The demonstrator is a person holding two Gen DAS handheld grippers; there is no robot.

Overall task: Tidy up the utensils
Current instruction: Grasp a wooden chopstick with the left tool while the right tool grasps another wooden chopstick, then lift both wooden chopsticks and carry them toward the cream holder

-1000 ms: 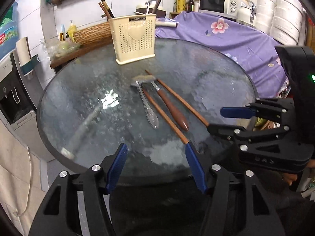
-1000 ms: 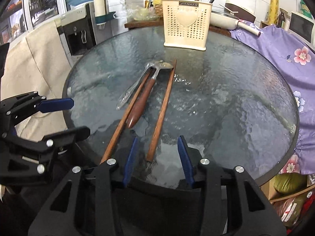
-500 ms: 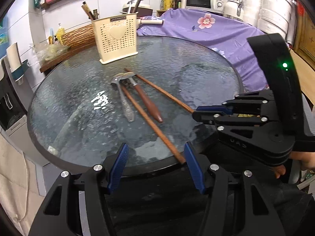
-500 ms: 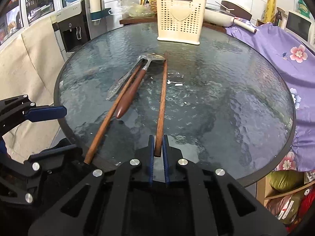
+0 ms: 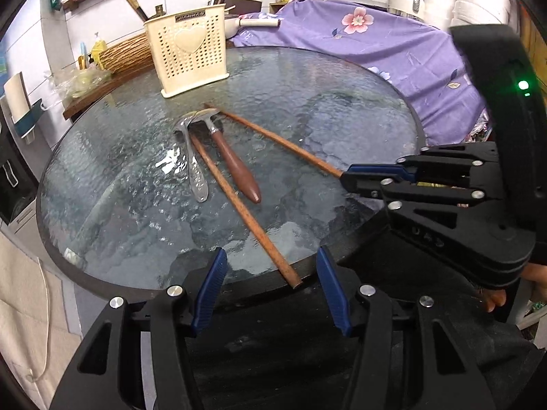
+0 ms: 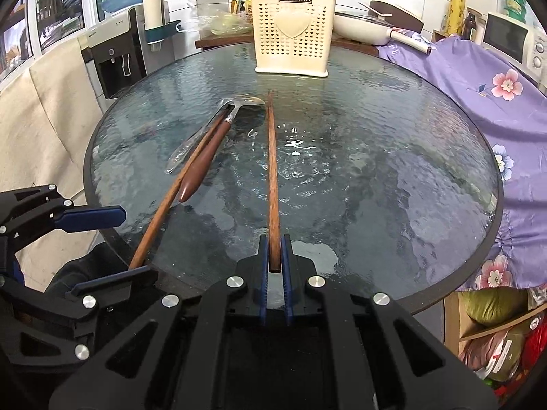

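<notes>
On the round glass table [image 5: 342,109] lie two long wooden chopsticks, a brown-handled spatula [image 5: 236,167] and a metal spoon [image 5: 195,171], fanned out from one spot. My right gripper [image 6: 273,242] is shut on the near end of the right chopstick [image 6: 271,157], at the table's front edge. The left chopstick [image 5: 239,201] sticks out over the rim, its near end between the blue pads of my left gripper [image 5: 271,256]. Those jaws are closing and do not touch the chopstick. A cream perforated utensil holder [image 5: 189,54] stands upright at the far side.
A purple flowered cloth [image 6: 478,78] covers furniture to the right of the table. A water dispenser [image 6: 112,54] stands at the left. A white pan [image 6: 362,27] and a wooden counter sit behind the holder. Bags fill a low shelf [image 6: 495,311] at the right.
My right gripper has closed on the right chopstick's near end. My left gripper has shifted right until the left chopstick's end lies between its jaws, which have narrowed a little.
</notes>
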